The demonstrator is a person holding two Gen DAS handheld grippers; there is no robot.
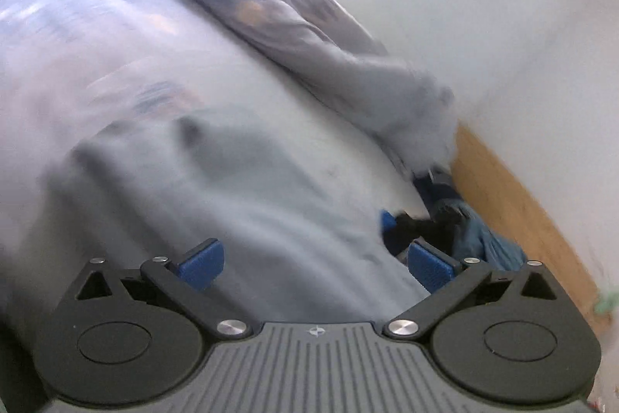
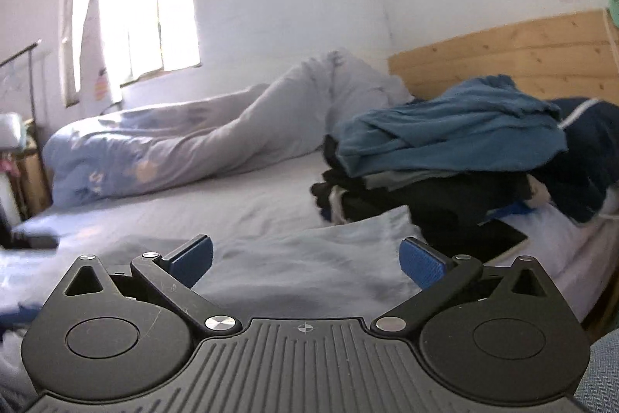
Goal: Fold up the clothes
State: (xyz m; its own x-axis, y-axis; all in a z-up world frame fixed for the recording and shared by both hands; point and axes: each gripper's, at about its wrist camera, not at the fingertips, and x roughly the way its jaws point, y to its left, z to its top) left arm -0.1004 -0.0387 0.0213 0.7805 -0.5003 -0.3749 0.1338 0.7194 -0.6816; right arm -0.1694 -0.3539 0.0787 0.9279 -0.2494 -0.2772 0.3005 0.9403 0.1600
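Note:
A pale grey-blue garment (image 1: pixel 247 204) lies spread on the bed under my left gripper (image 1: pixel 315 268), which is open and empty just above it; the left wrist view is blurred. The same garment (image 2: pixel 309 258) lies in front of my right gripper (image 2: pixel 305 262), which is open and empty. A pile of clothes (image 2: pixel 456 157), blue on top and black below, sits on the bed to the right; it also shows in the left wrist view (image 1: pixel 464 231). Another gripper's blue pad (image 1: pixel 387 219) shows near the pile.
A rumpled grey duvet (image 2: pixel 216 134) lies along the wall side of the bed; it also shows in the left wrist view (image 1: pixel 309 37). A wooden headboard (image 2: pixel 522 53) stands behind the pile. A dark flat slab (image 2: pixel 487 239) lies under the pile. A window (image 2: pixel 143 10) is at the back left.

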